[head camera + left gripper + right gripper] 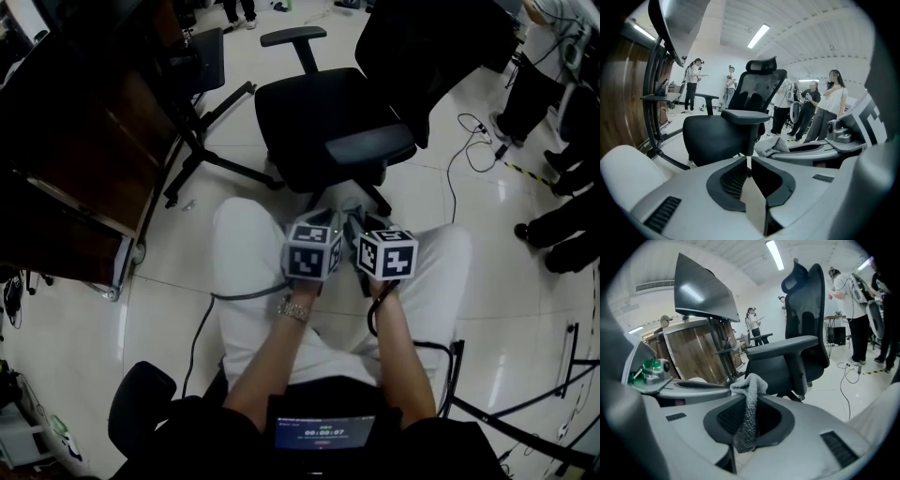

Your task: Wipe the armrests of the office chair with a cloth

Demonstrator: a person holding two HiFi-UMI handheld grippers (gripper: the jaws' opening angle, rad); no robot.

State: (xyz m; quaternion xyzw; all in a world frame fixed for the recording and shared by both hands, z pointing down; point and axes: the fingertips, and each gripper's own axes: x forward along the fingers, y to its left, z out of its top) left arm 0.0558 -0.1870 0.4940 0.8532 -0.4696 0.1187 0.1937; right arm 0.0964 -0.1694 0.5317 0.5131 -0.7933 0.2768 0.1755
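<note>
A black office chair (pixel 323 117) stands just ahead of my knees, its near armrest (pixel 370 142) closest and its far armrest (pixel 293 36) beyond. Both grippers are side by side low in front of it. My right gripper (pixel 749 414) is shut on a grey cloth (pixel 749 399) that sticks up out of its jaws. The near armrest (pixel 783 347) lies a short way past the cloth. My left gripper (pixel 749 170) is shut with nothing in it. Its view shows the armrest (pixel 745 115), the seat (pixel 712 136) and the cloth (pixel 771 146) at the right.
A dark wooden desk (pixel 75 141) on a metal frame fills the left. Cables (pixel 459 159) trail over the pale floor right of the chair, near people's feet (pixel 562 216). Another black chair part (pixel 141 412) is at the lower left. Several people stand in the background.
</note>
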